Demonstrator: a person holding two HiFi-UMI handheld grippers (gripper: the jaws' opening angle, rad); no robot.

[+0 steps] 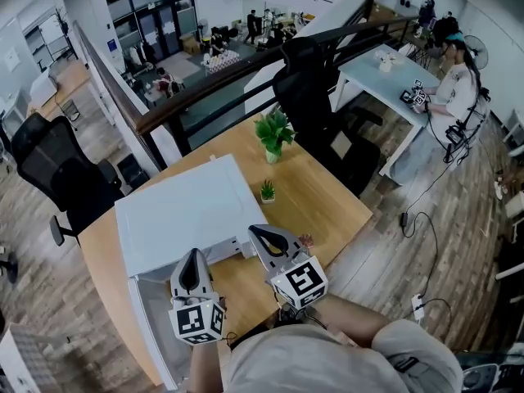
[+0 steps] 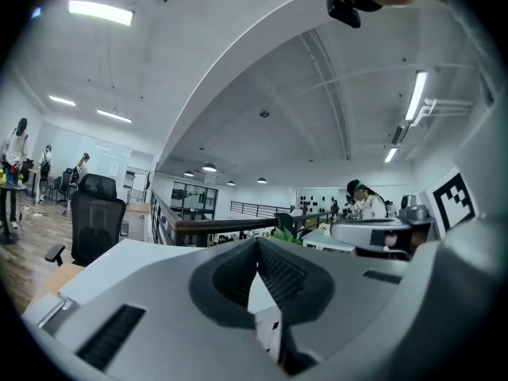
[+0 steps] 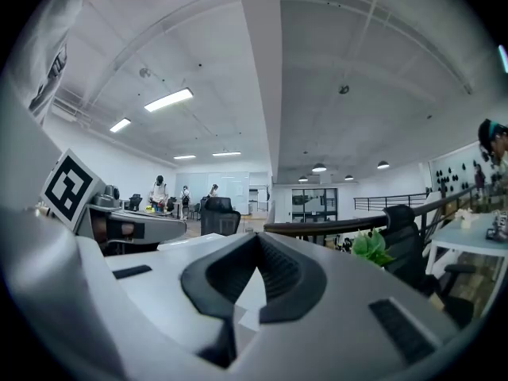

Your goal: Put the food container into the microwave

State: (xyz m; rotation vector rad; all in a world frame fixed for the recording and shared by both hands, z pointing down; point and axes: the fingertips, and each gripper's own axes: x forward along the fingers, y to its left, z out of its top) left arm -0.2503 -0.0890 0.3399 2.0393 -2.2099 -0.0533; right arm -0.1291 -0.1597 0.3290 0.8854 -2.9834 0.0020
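The white microwave (image 1: pixel 184 211) stands on the wooden table (image 1: pixel 327 199), and a white panel at its near left (image 1: pixel 147 326) looks like its door swung open. I cannot make out a food container in any view. My left gripper (image 1: pixel 194 257) is held over the microwave's near edge, jaws shut with nothing between them. My right gripper (image 1: pixel 254 231) hovers just right of it by the microwave's near right corner, also shut and empty. In the left gripper view the left gripper (image 2: pixel 258 241) points level over the microwave. The right gripper (image 3: pixel 258 236) does the same in its own view.
A potted plant (image 1: pixel 273 133) and a smaller plant (image 1: pixel 267 190) stand on the table beyond the microwave. A black office chair (image 1: pixel 315 88) is behind the table's far edge, another (image 1: pixel 57 170) to the left. A railing (image 1: pixel 205 88) runs behind.
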